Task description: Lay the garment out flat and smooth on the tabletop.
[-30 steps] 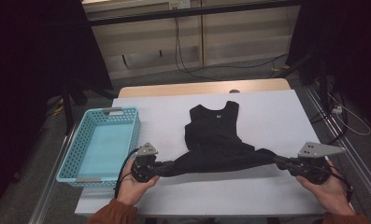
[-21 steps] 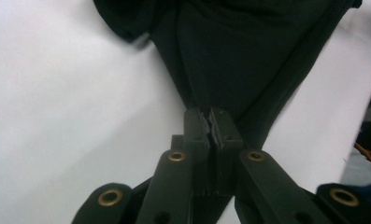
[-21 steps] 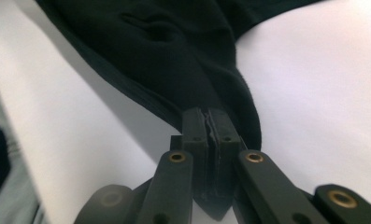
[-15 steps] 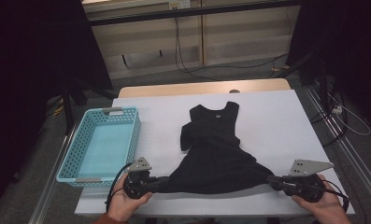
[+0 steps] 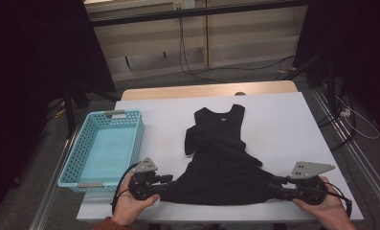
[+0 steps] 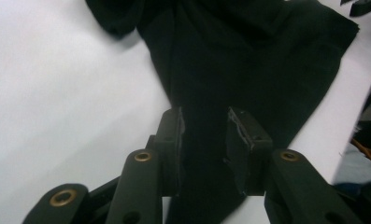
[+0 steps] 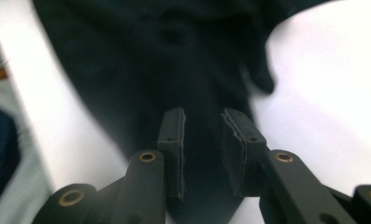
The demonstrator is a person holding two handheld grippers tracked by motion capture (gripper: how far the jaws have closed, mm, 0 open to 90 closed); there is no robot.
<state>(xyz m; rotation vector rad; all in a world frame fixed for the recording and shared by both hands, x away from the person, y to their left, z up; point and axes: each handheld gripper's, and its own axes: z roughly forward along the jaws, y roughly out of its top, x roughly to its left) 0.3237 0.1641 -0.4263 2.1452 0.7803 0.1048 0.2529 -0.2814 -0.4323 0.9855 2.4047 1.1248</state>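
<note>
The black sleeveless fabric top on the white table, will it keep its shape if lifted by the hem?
Probably not: the black sleeveless fabric top lies creased with one edge folded over, so it would likely droop. It looks thin, probably light, and unlikely to roll.

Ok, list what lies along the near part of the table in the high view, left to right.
Blue basket → left gripper → black garment → right gripper.

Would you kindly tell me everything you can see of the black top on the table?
The black top is a sleeveless garment of soft, matte cloth. It lies flat on the white table, neckline away from the person, hem spread wide along the near edge. A fold bulges at its left side. Its hem corners lie between the left tongs and right tongs, whose jaws have just been opening and stand apart around the cloth.
</note>
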